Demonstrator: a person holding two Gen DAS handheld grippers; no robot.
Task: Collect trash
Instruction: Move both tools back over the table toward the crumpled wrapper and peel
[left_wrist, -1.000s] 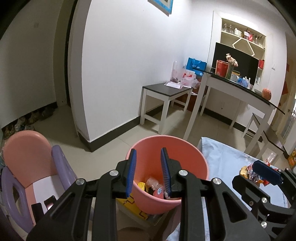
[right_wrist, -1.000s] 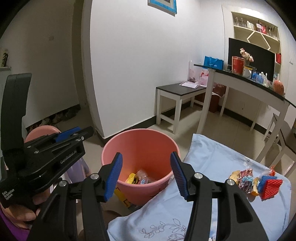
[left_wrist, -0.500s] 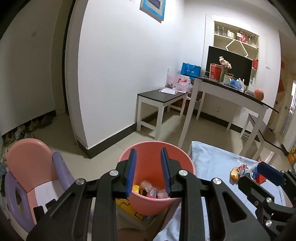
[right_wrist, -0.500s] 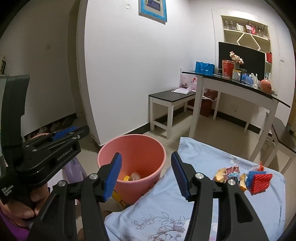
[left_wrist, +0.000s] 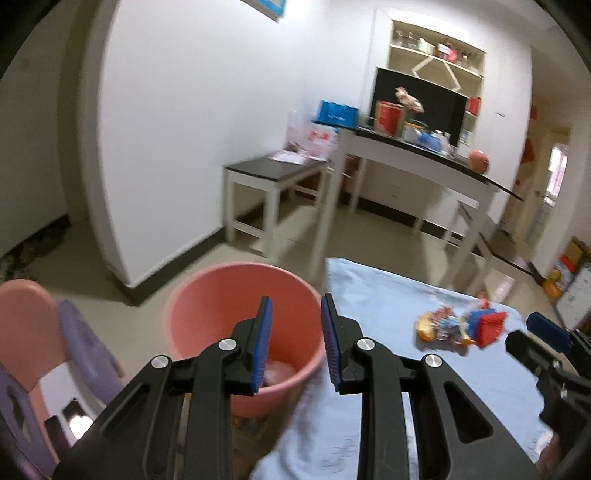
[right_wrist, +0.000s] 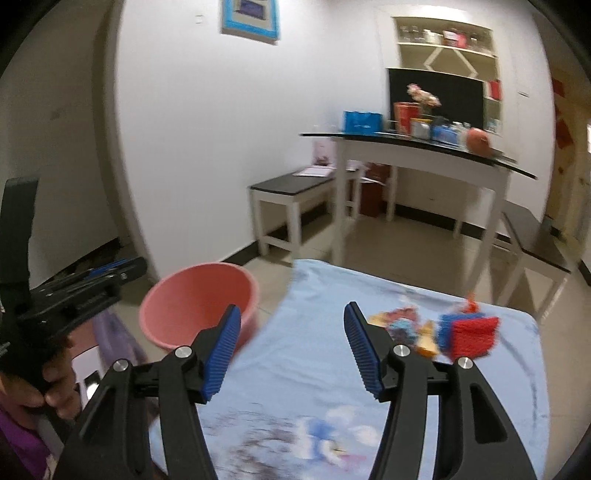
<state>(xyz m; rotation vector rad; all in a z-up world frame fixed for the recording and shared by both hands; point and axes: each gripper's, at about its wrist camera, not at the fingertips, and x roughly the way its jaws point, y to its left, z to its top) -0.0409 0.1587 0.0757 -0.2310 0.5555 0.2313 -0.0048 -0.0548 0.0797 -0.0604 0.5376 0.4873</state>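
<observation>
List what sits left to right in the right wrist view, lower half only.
Left claw held in a hand → pink bucket → right claw, open and empty → pile of wrappers → red and blue sponge, all of the last three over the light blue cloth.

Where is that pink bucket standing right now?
The pink bucket stands on the floor at the left edge of the table with the blue cloth, in front of the white wall; in both views it sits left of the pile of wrappers.
</observation>
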